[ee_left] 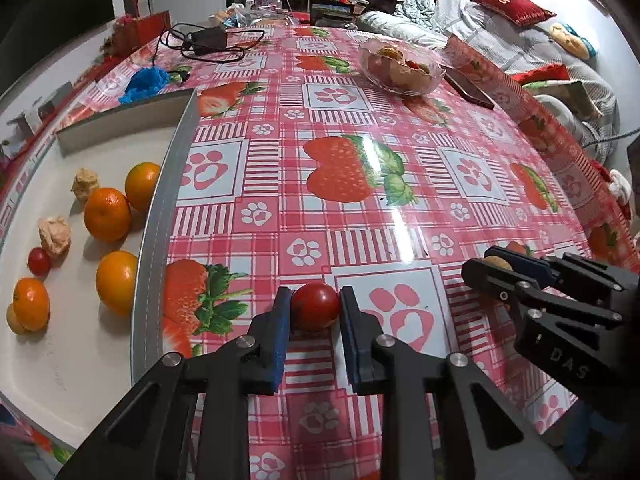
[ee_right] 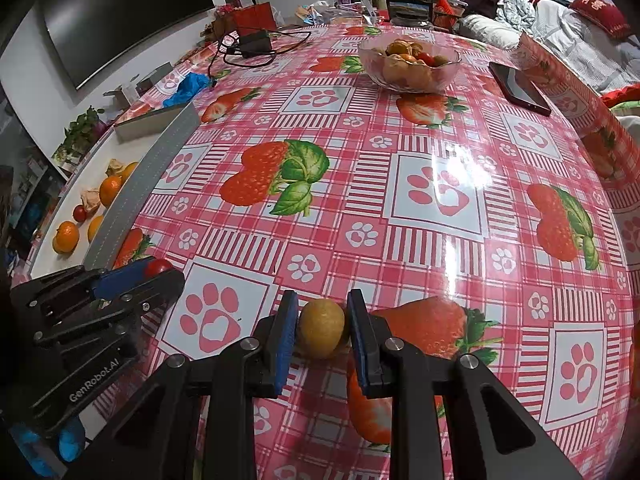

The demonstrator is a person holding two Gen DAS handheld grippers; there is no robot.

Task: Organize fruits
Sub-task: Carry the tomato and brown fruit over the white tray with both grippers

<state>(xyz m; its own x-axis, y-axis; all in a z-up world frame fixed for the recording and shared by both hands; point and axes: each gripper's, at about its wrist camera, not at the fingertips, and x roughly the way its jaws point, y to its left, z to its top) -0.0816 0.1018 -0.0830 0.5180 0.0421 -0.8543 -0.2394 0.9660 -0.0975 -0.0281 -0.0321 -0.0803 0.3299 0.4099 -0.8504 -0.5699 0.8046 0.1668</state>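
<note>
My left gripper is shut on a small red tomato that rests on the strawberry-print tablecloth; its blue pads press both sides. My right gripper is shut on a small yellow-brown round fruit, also low on the cloth. Each gripper shows in the other's view: the right gripper at lower right, the left gripper at lower left. A white tray on the left holds several oranges, a small tomato and papery husked fruits. A glass bowl of mixed fruit stands far across the table.
A dark phone lies right of the bowl. A charger with cables and a blue crumpled glove lie at the far left. The tray's grey rim runs beside the left gripper. A sofa with cushions lies beyond the table's right edge.
</note>
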